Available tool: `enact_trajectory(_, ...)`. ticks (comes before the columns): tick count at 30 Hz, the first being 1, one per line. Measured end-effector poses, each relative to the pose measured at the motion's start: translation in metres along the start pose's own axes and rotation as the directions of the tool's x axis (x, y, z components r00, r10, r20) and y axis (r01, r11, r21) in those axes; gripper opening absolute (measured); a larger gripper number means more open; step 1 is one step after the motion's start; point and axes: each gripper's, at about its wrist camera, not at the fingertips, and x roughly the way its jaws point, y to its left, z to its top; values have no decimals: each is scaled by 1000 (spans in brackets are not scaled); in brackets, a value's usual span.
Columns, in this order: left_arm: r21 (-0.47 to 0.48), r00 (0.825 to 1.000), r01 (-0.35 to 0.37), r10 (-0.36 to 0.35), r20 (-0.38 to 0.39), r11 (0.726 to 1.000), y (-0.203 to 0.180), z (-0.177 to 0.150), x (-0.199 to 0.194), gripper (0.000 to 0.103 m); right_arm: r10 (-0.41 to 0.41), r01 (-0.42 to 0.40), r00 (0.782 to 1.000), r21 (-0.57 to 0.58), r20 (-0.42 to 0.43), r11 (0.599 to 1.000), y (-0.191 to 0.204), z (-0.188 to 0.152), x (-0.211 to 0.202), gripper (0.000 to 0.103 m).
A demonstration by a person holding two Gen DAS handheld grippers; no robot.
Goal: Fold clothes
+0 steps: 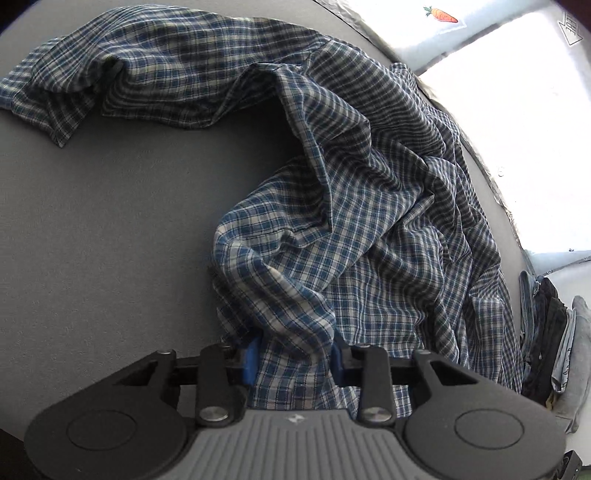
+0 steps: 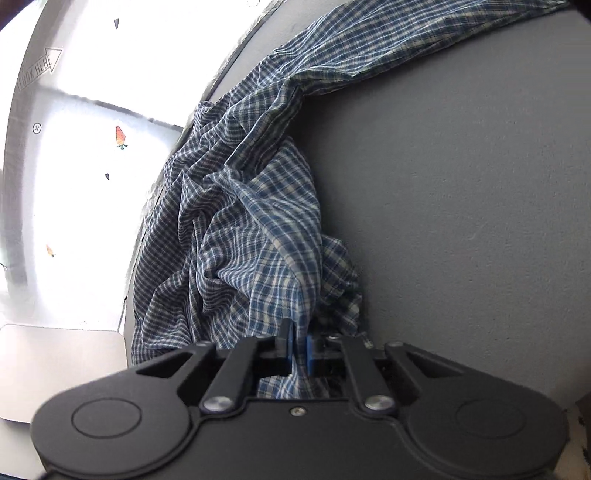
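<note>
The plaid shirt (image 1: 369, 229) lies crumpled on the grey table (image 1: 110, 221), bunched in deep folds w/ one long strip, prob. a sleeve, running off across the far side of the surface. Blue-and-white check, thin cloth. In the right wrist view I see the same shirt (image 2: 251, 229) heaped along the table's (image 2: 461, 184) left edge, partly hanging over it, w/ the long strip going up to the top right.

My left gripper (image 1: 293, 356) sits at the near end of the heap. A fold of shirt runs straight between its blue pads (image 1: 251, 360); the fingers stand fairly wide apart, and the cloth fills the gap. I can't tell whether they actually pinch it or just straddle it.

My right gripper (image 2: 297, 350) is clenched on the shirt: blue pads (image 2: 312, 352) nearly together, a thin fold of fabric caught between them and hanging down behind.

Further out, left view: a stack of folded clothes (image 1: 550, 339), dark and grey, sits at the right edge, just beside the shirt's hem. Beyond the table the bright floor (image 1: 517, 129) is washed out; a carrot sticker (image 1: 441, 14) shows on it. Right view: a pale flat board (image 2: 59, 369) near the lower left.
</note>
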Motion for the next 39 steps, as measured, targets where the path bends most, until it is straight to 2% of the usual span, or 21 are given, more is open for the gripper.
enact_trajectory(1, -14, 1000, 0, 0, 4, 1000, 2, 1, -1, 9, 34, -35, 999, 34, 17, 999, -3, 2, -6, 4)
enact_trajectory(3, -52, 999, 25, -23, 41, 998, 9, 2, -11, 4, 94, -98, 994, 94, 50, 991, -9, 6, -16, 3)
enact_trajectory(7, -113, 990, 107, -95, 106, 988, 16, 12, -49, 3, 200, -229, 969, 213, 147, 950, -18, 22, -49, 2)
enact_trajectory(12, -175, 947, 244, -196, 253, 954, 20, 29, -121, 3, 270, -334, 923, 222, 273, 916, -14, 49, -103, 2)
enact_trajectory(14, -186, 930, 269, -204, 306, 945, 24, 33, -143, 3, 262, -332, 916, 209, 305, 920, -13, 57, -120, 2)
enact_trajectory(15, -183, 927, 256, -188, 323, 949, 26, 35, -150, 3, 253, -327, 912, 201, 323, 924, -13, 61, -128, 2)
enact_trajectory(17, -163, 927, 202, -135, 350, 966, 29, 37, -156, 3, 198, -271, 918, 182, 343, 945, -15, 67, -133, 2)
enact_trajectory(18, -156, 935, 129, -67, 349, 979, 34, 39, -151, 3, 150, -221, 928, 181, 341, 958, -18, 70, -132, 2)
enact_trajectory(20, -181, 958, 71, -17, 287, 981, 45, 39, -131, 3, 61, -121, 949, 176, 309, 977, -24, 73, -121, 2)
enact_trajectory(22, -204, 965, 64, -8, 263, 977, 49, 29, -129, 3, -18, -30, 962, 172, 271, 985, -24, 72, -110, 2)
enact_trajectory(26, -200, 969, 24, 26, 246, 979, 50, 15, -131, 3, 29, -78, 958, 161, 285, 984, -20, 64, -123, 2)
enact_trajectory(27, -187, 968, 7, 40, 248, 982, 49, 13, -133, 3, -5, -36, 960, 142, 282, 989, -21, 64, -122, 2)
enact_trajectory(29, -163, 971, -94, 126, 202, 982, 53, 11, -120, 9, -105, 82, 962, 101, 253, 992, -26, 65, -115, 2)
enact_trajectory(30, -159, 969, -148, 175, 173, 976, 56, 10, -112, 12, -166, 149, 961, 91, 222, 985, -26, 66, -109, 3)
enact_trajectory(32, -163, 961, -218, 241, 133, 962, 61, 8, -104, 19, -225, 219, 958, 51, 180, 974, -28, 65, -99, 6)
enact_trajectory(33, -147, 958, -224, 245, 152, 963, 59, 7, -106, 23, -248, 249, 952, 13, 181, 968, -25, 63, -97, 11)
enact_trajectory(34, -131, 953, -229, 249, 170, 965, 58, 7, -108, 33, -270, 279, 945, -26, 184, 960, -21, 60, -96, 15)
enact_trajectory(35, -115, 949, -234, 253, 189, 965, 56, 6, -110, 44, -287, 307, 937, -78, 198, 948, -14, 60, -94, 27)
enact_trajectory(36, -90, 943, -239, 253, 214, 967, 48, 10, -113, 49, -294, 321, 933, -107, 210, 941, -9, 60, -93, 39)
enact_trajectory(37, -66, 938, -244, 253, 239, 968, 41, 15, -115, 54, -301, 337, 926, -141, 228, 931, -2, 62, -90, 42)
enact_trajectory(39, -17, 924, -256, 250, 288, 967, 27, 23, -120, 54, -304, 352, 921, -183, 244, 918, 9, 68, -84, 42)
